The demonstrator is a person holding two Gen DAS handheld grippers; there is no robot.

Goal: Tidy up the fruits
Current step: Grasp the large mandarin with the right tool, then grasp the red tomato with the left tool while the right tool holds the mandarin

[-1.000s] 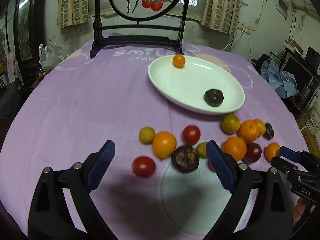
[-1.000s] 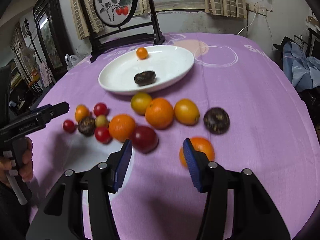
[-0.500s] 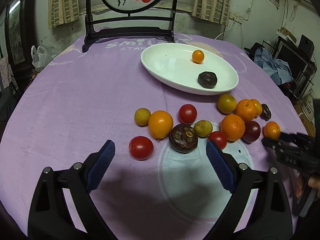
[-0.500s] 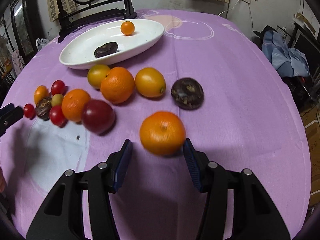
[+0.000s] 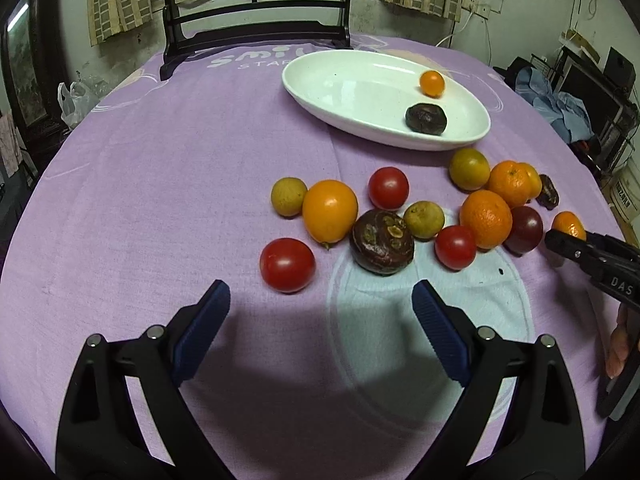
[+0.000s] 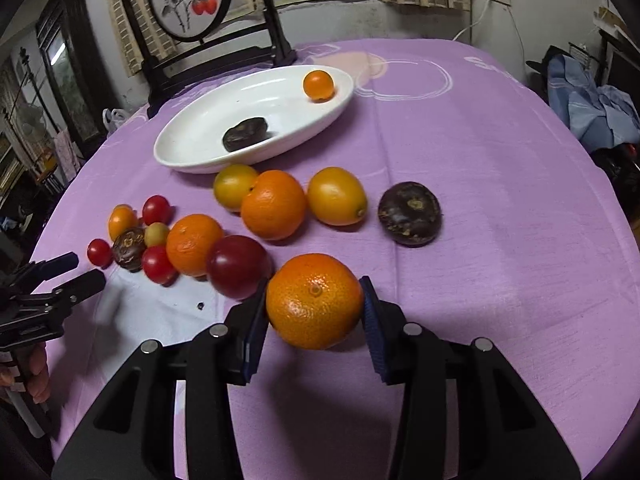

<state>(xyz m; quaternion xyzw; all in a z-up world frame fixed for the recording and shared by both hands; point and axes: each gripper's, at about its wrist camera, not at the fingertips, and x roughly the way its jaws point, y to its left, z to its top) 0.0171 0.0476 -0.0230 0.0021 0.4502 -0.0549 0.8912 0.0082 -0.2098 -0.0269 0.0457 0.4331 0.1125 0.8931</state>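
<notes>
My right gripper is shut on a mandarin orange near the table's front; the orange also shows in the left wrist view. My left gripper is open and empty, just short of a red tomato and a dark mangosteen. Several oranges, tomatoes and small yellow-green fruits lie loose on the purple cloth. The white oval plate holds a small orange and a dark fruit.
A dark wooden stand with a round painted panel sits behind the plate. A lone dark fruit lies right of the cluster. Clutter and blue cloth lie beyond the table's right edge.
My right gripper moved forward around the mandarin orange and closed on it. My left gripper drew a little nearer the fruits and stayed open.
</notes>
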